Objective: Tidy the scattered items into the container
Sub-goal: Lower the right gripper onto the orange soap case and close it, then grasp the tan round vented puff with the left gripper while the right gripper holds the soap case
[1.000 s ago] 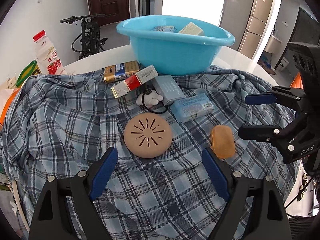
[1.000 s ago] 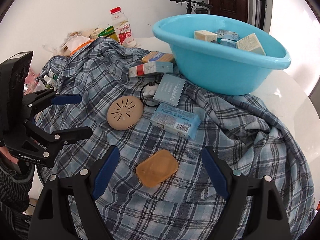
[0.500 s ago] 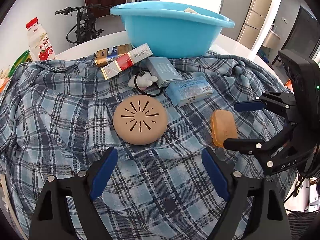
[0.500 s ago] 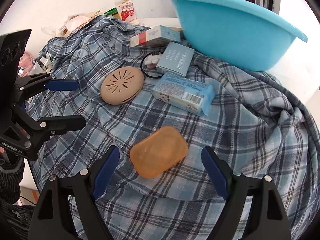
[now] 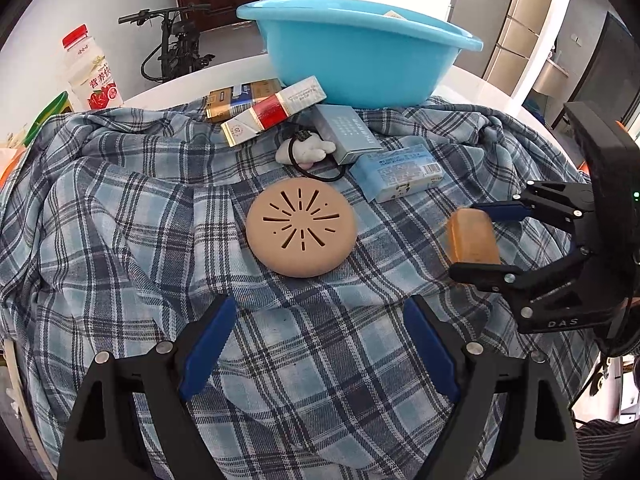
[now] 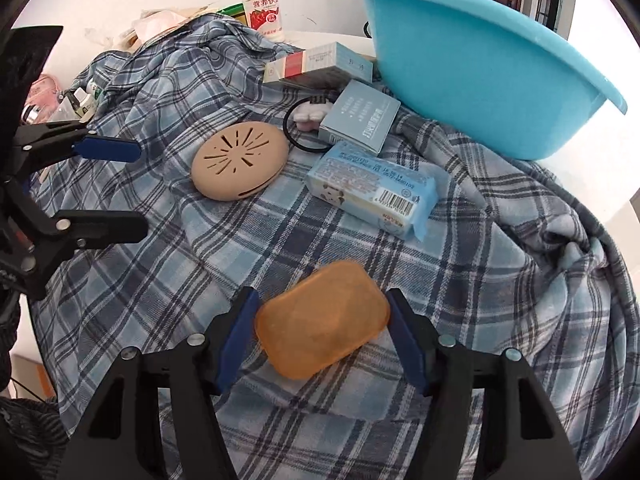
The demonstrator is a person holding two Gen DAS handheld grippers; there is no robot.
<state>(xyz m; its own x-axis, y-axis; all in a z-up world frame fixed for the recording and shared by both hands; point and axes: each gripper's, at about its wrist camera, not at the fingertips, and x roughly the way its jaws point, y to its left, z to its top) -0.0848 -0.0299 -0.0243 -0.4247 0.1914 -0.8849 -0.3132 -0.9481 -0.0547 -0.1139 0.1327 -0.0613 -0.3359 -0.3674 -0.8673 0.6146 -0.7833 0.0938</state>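
An orange soap bar (image 6: 322, 324) lies on the plaid cloth (image 6: 500, 320). My right gripper (image 6: 322, 330) has its two blue pads against the bar's ends, shut on it; both also show in the left wrist view, the gripper (image 5: 474, 240) and the bar (image 5: 472, 236). My left gripper (image 5: 316, 344) is open and empty, just short of a tan round vented disc (image 5: 301, 226). The blue basin (image 5: 360, 46) stands at the back with boxes inside. In front of it lie a red-and-white box (image 5: 276, 110), a grey-blue box (image 5: 348, 132), a blue wrapped pack (image 5: 400, 168) and a black hair tie with a white charm (image 5: 308, 152).
A drink bottle (image 5: 94, 74) with a red cap stands at the back left on the white table (image 5: 472, 88). Clutter sits at the cloth's left edge (image 6: 80, 96). A bicycle (image 5: 176, 46) and a door are behind the table.
My right gripper moved forward onto the orange soap bar and its jaws closed on it. My left gripper moved lower and closer to the tan disc, still open.
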